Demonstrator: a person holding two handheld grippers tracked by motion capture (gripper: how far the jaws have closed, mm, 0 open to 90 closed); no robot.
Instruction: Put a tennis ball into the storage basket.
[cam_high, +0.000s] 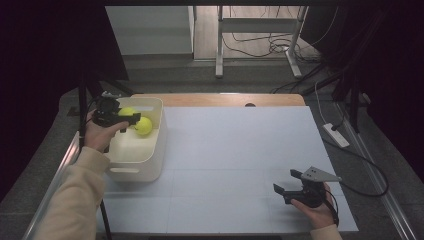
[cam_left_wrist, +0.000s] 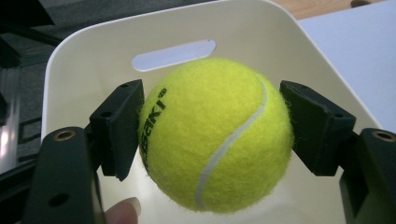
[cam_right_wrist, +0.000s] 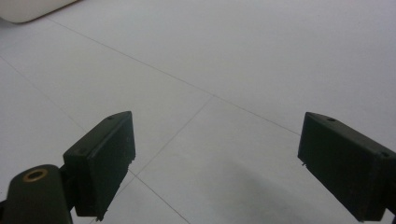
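Observation:
A yellow tennis ball (cam_left_wrist: 215, 135) sits between the black jaws of my left gripper (cam_left_wrist: 212, 112), which is shut on it, both pads against its sides. In the high view the left gripper (cam_high: 136, 120) holds this ball (cam_high: 144, 126) over the inside of a white bin (cam_high: 150, 165) at the table's left edge. A second yellow ball (cam_high: 126, 111) peeks out behind the jaws, partly hidden. My right gripper (cam_high: 286, 181) rests low over the table at the near right, jaws wide open. In the right gripper view the right gripper (cam_right_wrist: 215, 154) has only bare white tabletop between its pads.
The white bin (cam_left_wrist: 84, 60) has a handle slot (cam_left_wrist: 173, 54) in its far wall. A white sheet (cam_high: 240, 160) covers the wooden table. Cables and a power strip (cam_high: 336, 135) lie on the floor to the right, and a desk frame (cam_high: 260, 40) stands beyond the table.

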